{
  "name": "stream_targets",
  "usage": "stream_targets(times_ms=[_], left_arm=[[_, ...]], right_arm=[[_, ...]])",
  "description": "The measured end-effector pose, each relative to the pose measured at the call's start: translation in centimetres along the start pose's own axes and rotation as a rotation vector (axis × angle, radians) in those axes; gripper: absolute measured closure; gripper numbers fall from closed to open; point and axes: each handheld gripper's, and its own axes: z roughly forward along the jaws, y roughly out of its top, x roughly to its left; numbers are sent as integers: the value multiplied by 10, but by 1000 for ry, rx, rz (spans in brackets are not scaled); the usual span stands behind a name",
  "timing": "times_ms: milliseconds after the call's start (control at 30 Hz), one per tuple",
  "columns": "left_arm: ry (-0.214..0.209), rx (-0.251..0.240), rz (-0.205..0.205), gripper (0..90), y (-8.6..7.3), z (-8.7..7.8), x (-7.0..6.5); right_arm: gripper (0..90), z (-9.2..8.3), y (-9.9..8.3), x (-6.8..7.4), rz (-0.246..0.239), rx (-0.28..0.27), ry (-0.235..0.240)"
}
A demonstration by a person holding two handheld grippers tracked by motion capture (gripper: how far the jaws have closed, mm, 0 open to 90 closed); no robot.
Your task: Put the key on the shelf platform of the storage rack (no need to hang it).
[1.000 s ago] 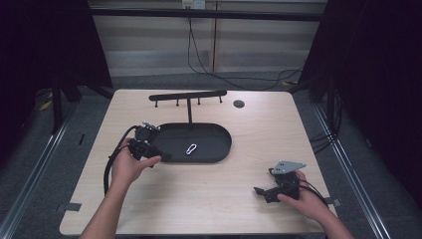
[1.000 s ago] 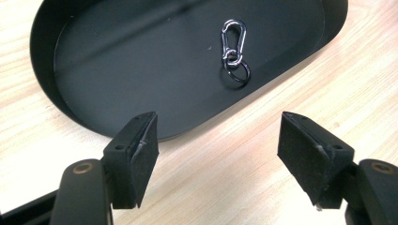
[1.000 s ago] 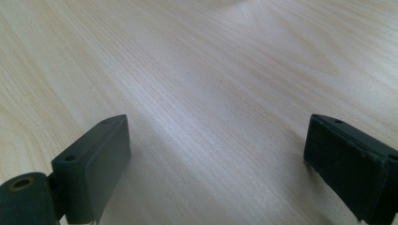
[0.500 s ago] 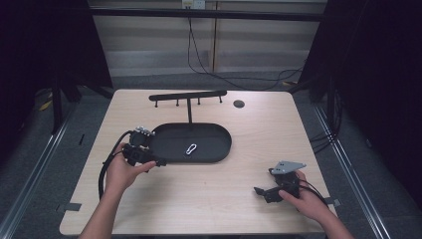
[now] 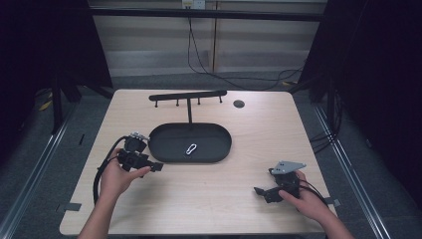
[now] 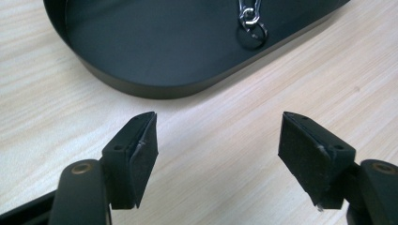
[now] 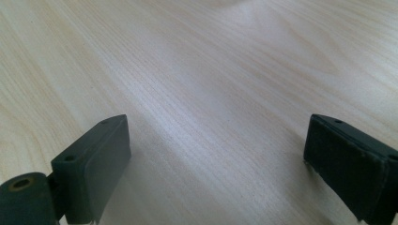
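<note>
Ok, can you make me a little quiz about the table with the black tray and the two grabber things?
1. True or false: the silver clip lies inside the black tray.
2. Which is nearer the tray: (a) the left gripper or (b) the right gripper?
3. Fill in: in the left gripper view the tray lies ahead of the jaws, which stand ____ with only bare table between them.

Key
1. True.
2. (a), it sits just off the tray's left end; the right gripper is over bare wood near the table's front right corner.
3. Open.
</note>
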Motion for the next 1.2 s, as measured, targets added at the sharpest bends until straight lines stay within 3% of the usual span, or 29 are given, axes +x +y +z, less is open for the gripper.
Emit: stream_targets(times_ms=[733, 1033, 1200], left_arm=[[2, 14, -18, 287, -20, 4, 7], [22, 27, -8, 288, -27, 6, 7], [34, 59, 5, 290, -32, 11, 7]], right_arm=[[70, 0, 0, 0, 0, 0, 0], [70, 0, 0, 0, 0, 0, 0], [70, 0, 0, 0, 0, 0, 0]])
